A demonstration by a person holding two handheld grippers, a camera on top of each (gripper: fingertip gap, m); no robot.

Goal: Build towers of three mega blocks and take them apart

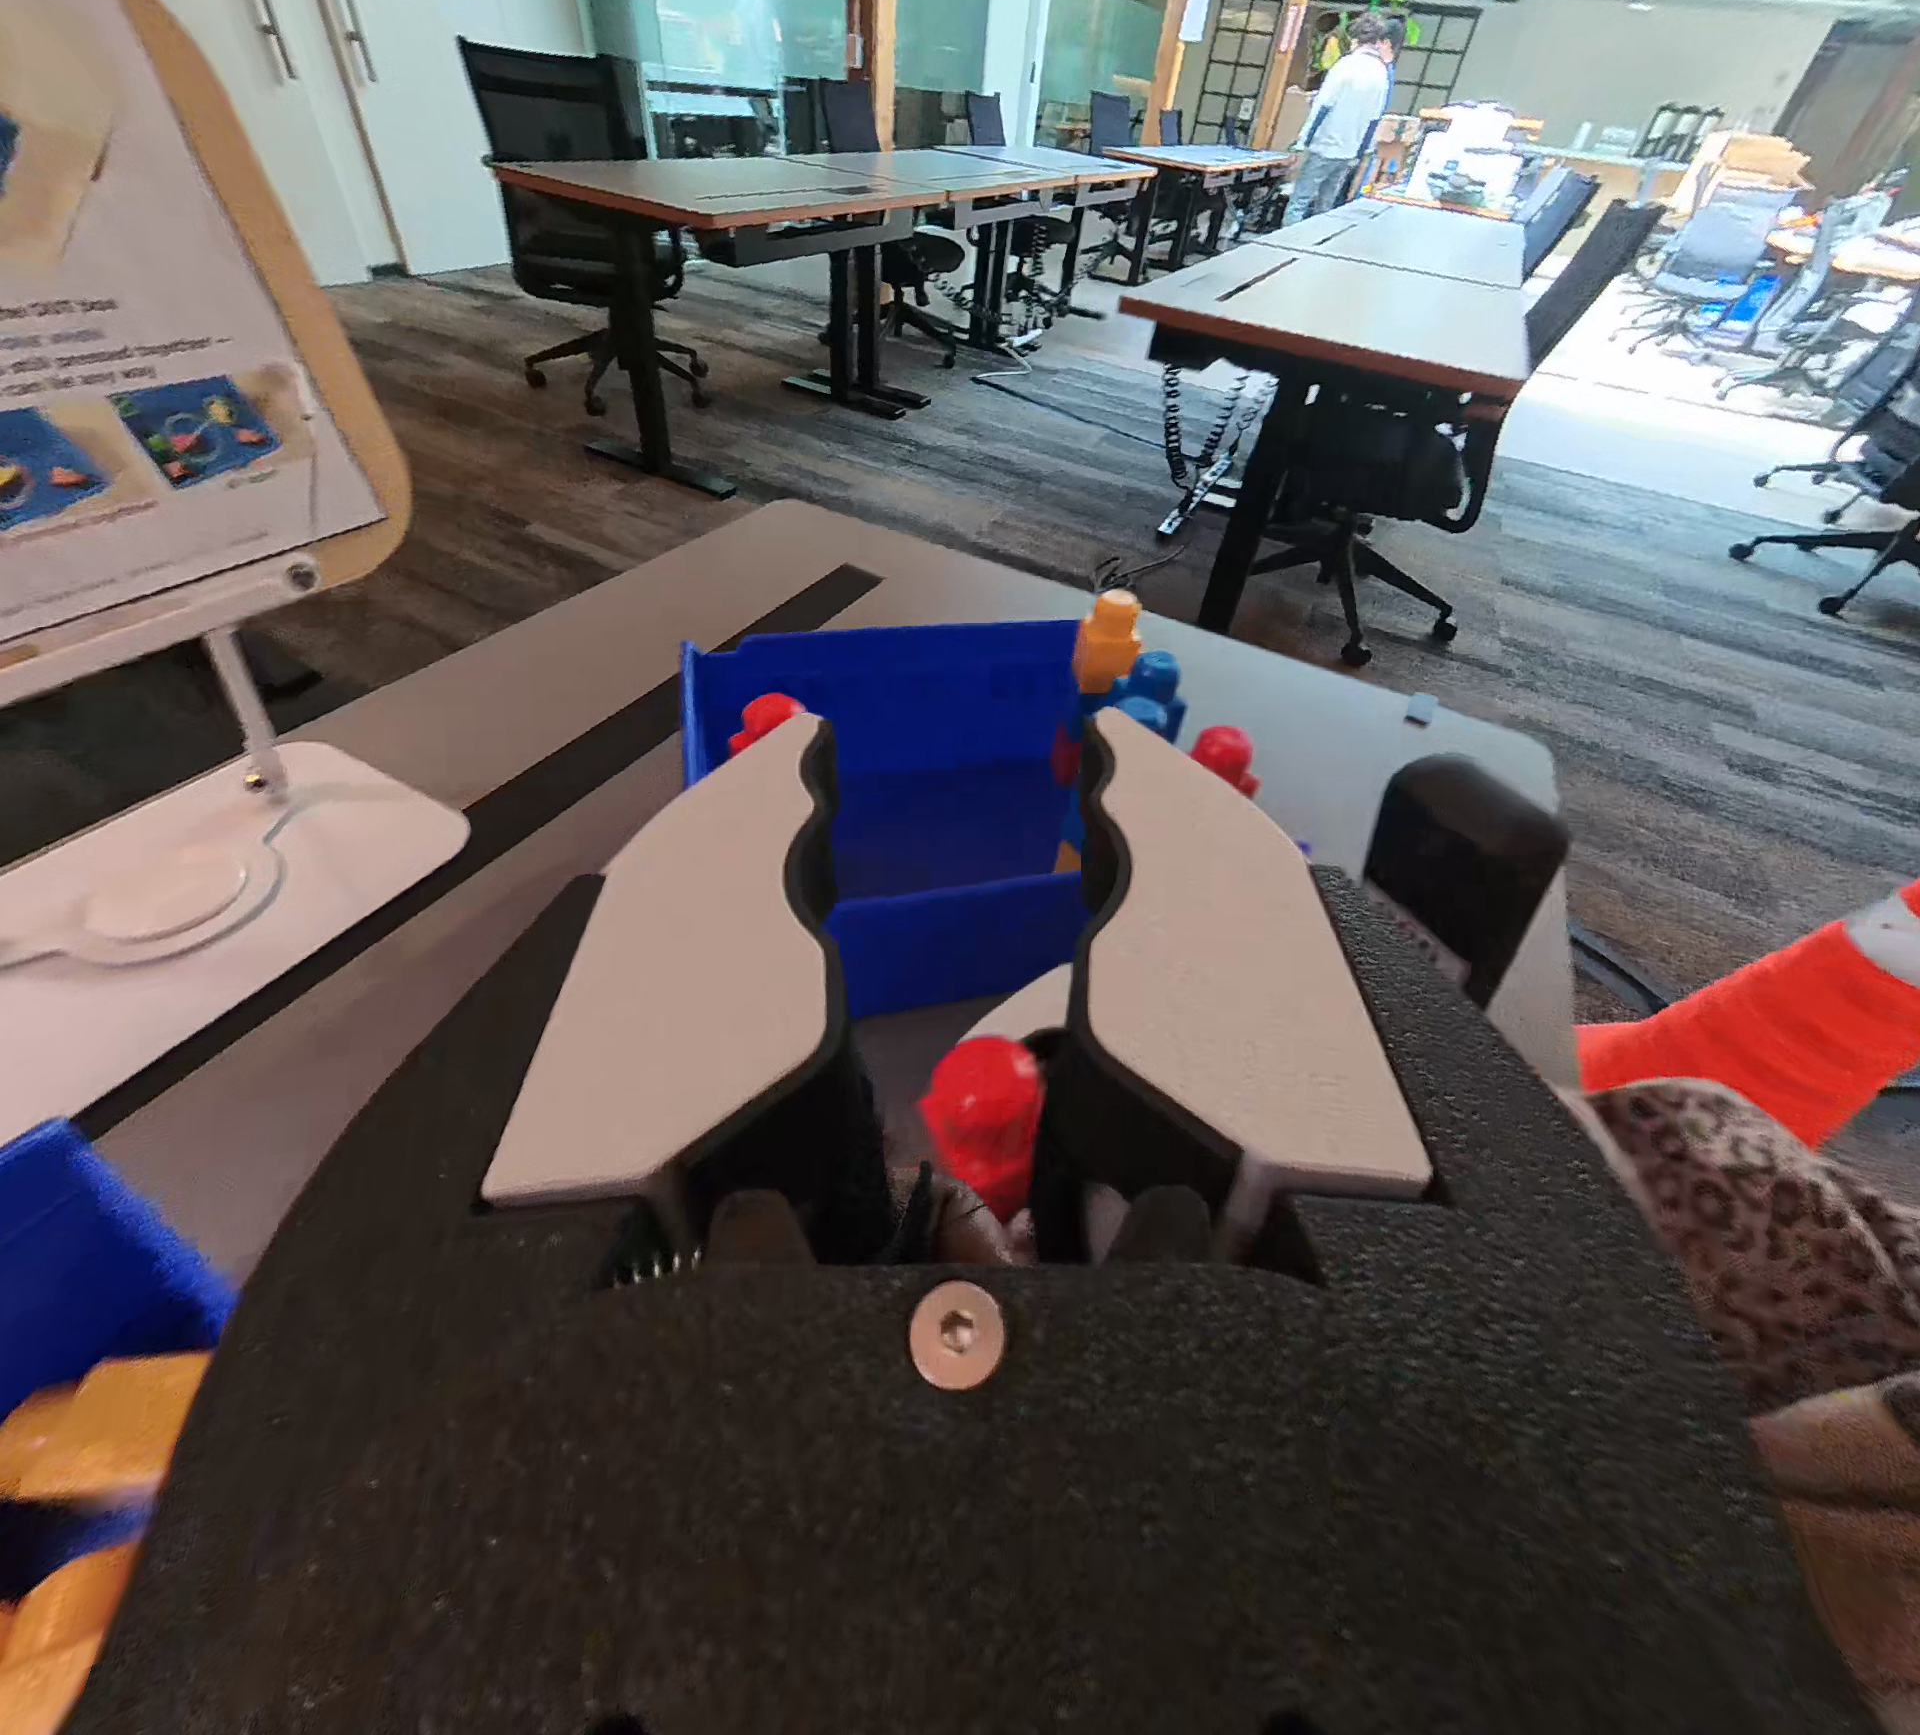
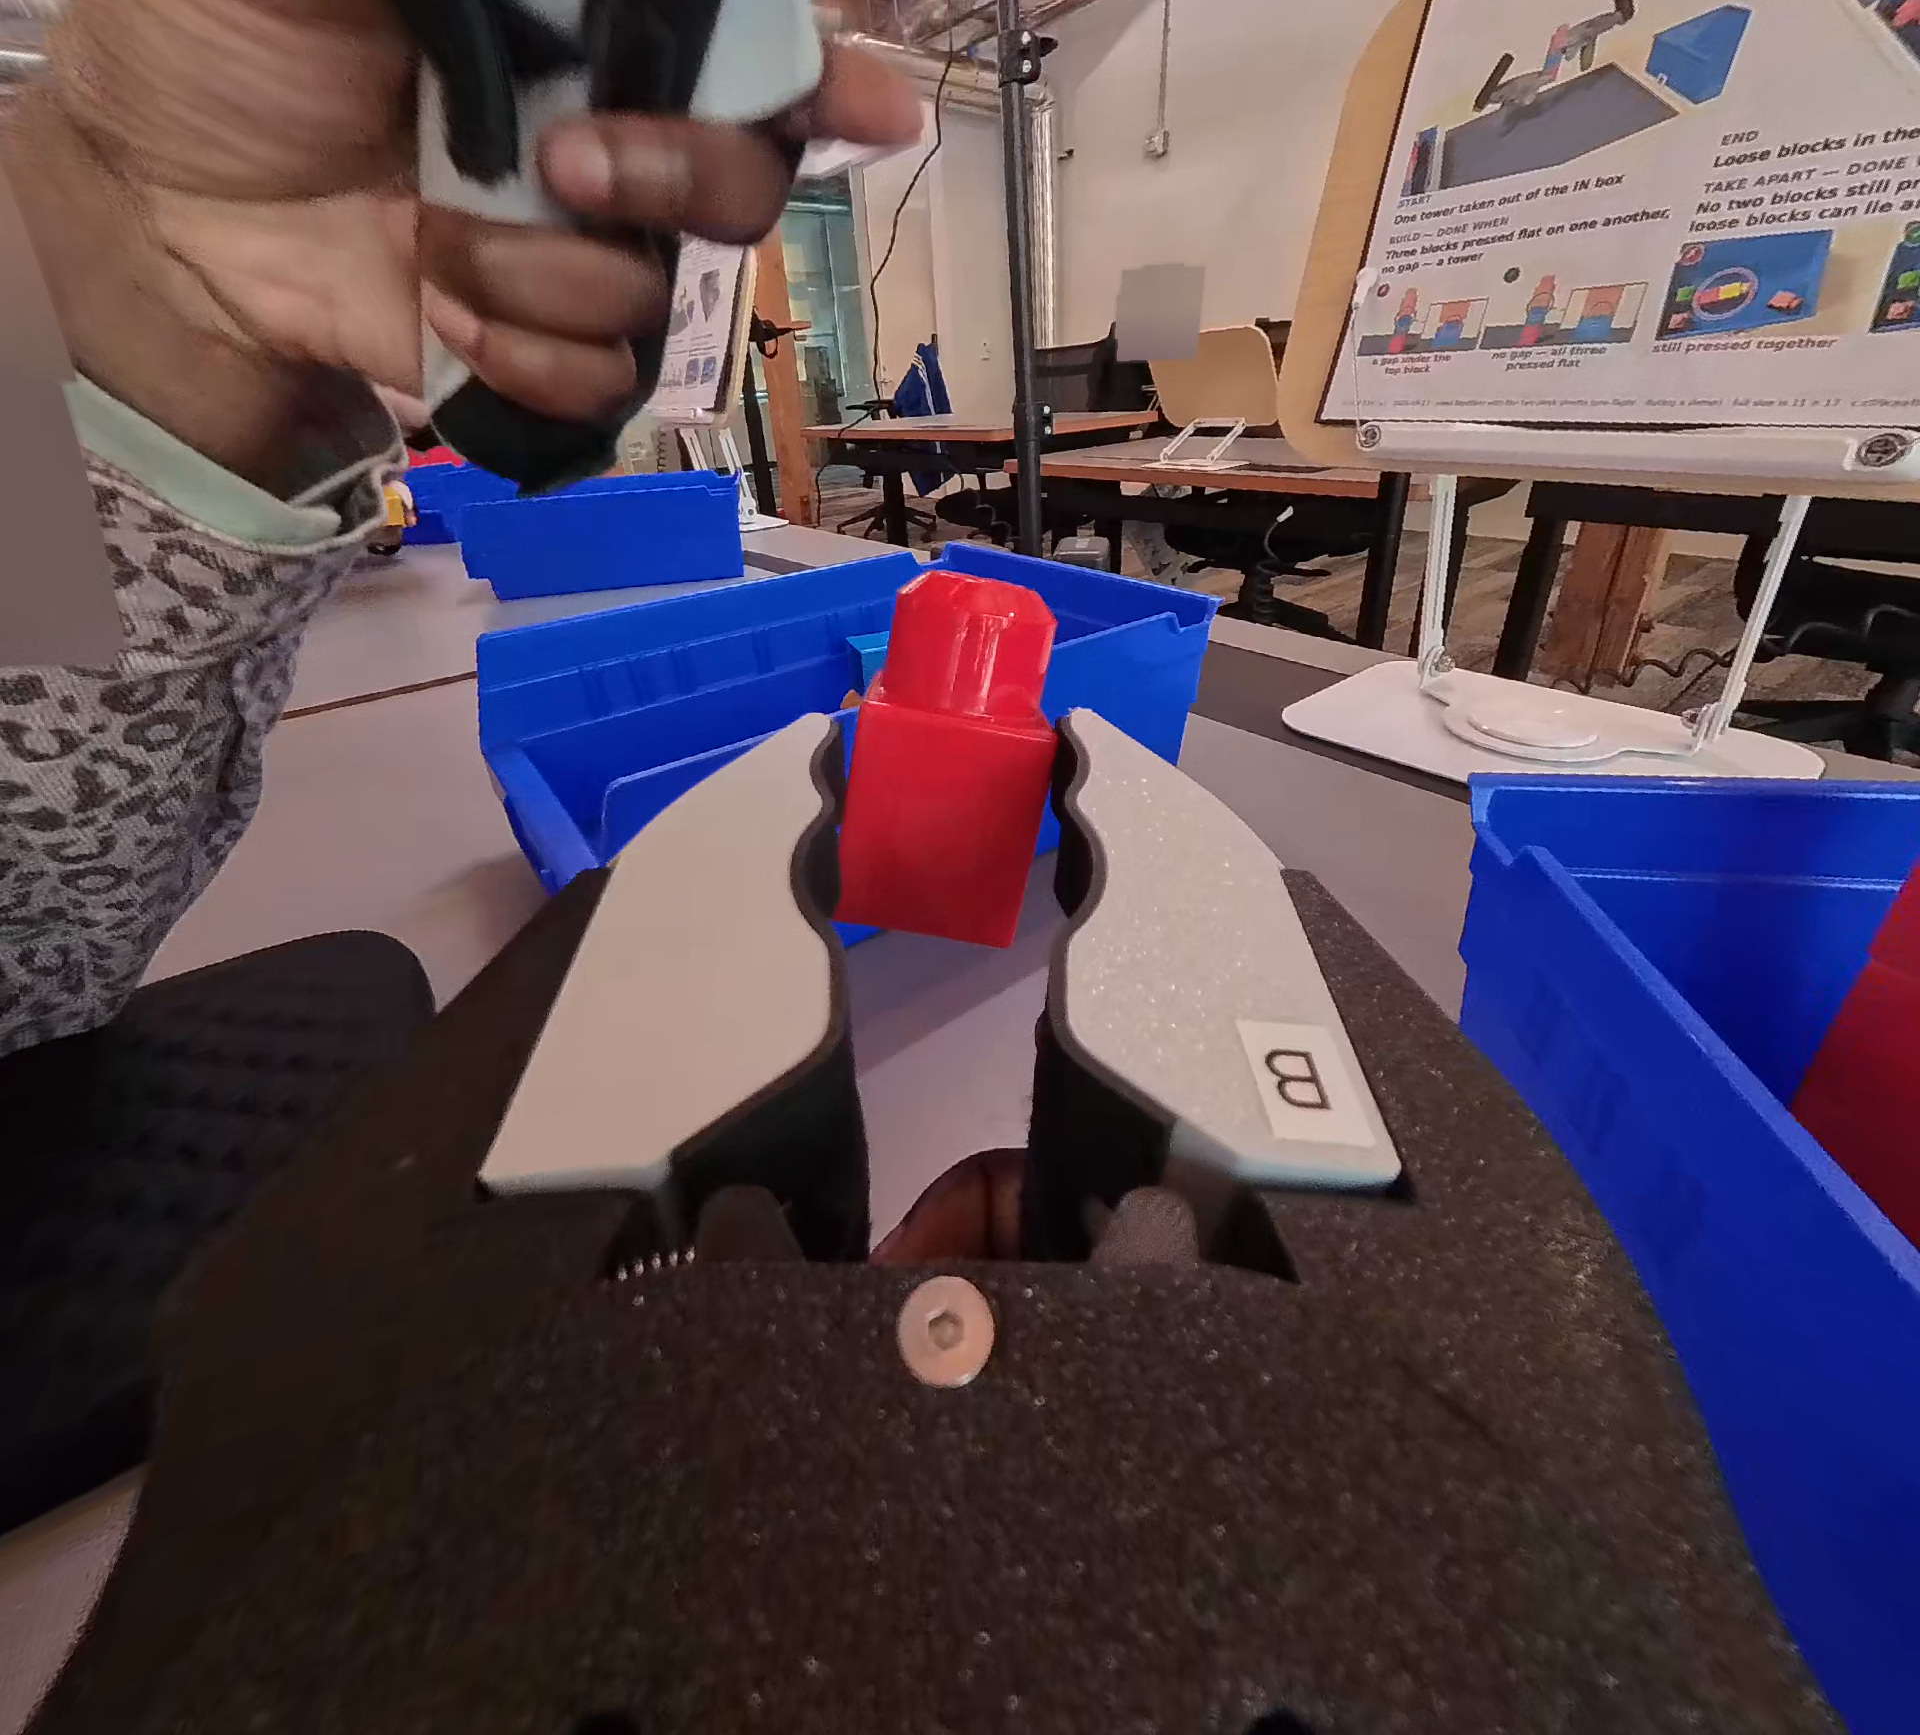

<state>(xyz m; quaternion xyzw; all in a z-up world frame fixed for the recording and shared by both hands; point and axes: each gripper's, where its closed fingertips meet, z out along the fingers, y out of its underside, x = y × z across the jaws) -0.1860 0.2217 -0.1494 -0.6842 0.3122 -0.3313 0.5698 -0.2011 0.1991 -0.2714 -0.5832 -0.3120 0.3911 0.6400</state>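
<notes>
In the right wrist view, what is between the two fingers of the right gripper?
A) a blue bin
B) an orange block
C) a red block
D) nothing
C: the right gripper is closed on a red block, its single stud pointing up, in front of a blue bin.

red one-stud mega block (image 2: 940, 792) | upright, slightly tilted | between fingers (image 2: 1164, 864), above table

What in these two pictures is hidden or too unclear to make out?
- Left wrist view: blue bin contents, hidden behind the left gripper fingers.
- Left wrist view: orange and blue shapes, blurred, cut by the edge.
- Right wrist view: red shape in the near bin, cut by the edge.
</notes>
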